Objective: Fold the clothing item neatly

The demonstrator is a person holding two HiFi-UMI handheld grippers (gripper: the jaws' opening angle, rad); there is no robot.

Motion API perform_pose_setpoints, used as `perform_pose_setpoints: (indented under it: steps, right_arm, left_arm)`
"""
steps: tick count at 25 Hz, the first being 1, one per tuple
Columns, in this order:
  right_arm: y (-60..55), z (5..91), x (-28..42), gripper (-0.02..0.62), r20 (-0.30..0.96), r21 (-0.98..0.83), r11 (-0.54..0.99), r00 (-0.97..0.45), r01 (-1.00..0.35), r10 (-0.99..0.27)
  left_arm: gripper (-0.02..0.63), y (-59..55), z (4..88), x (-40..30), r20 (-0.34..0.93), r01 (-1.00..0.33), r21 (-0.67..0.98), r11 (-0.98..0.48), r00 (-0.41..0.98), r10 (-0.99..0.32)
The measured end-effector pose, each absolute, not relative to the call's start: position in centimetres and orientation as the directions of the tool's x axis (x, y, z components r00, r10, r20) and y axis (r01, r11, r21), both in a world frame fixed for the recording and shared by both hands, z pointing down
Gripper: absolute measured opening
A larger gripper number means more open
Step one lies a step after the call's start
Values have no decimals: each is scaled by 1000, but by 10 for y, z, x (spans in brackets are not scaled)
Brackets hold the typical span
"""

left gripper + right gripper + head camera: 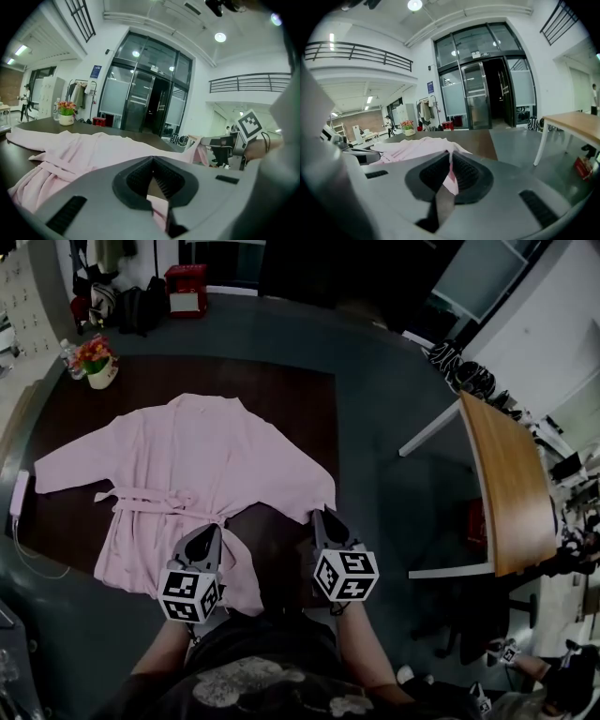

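A pink robe (178, 474) lies spread flat on the dark brown table (291, 399), sleeves out to both sides and a belt across its waist. My left gripper (211, 531) is at the robe's near right edge below the belt, shut on a fold of the fabric. In the left gripper view the robe (70, 150) stretches away and pink cloth shows inside the closed left gripper (152, 160). My right gripper (321, 517) is shut on the end of the right sleeve. In the right gripper view a strip of the pink robe (451, 178) hangs pinched in the right gripper (451, 153).
A flower pot (97, 364) stands at the table's far left corner. A white device with a cable (19, 495) lies at the left edge. A light wooden table (511, 484) stands to the right. A red box (186, 289) and bags sit on the floor beyond.
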State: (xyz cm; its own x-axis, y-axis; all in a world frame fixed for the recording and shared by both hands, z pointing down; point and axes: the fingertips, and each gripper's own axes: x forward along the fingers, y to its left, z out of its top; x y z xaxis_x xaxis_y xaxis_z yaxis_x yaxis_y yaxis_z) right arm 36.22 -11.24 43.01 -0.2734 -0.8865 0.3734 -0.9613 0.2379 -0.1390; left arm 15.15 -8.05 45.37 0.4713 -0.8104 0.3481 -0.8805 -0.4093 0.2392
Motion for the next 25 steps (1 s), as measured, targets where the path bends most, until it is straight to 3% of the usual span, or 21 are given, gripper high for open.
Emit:
perform_pose_setpoints:
  steps: [13, 25]
  right_arm:
    - [-98, 432, 348, 9, 353, -180, 303, -349, -936, -868]
    - [-117, 427, 314, 9, 325, -193, 407, -450, -893, -832]
  left_arm:
    - [9, -72, 431, 157, 314, -901, 189, -391, 432, -845]
    - [9, -71, 404, 118, 313, -960, 114, -257, 281, -907]
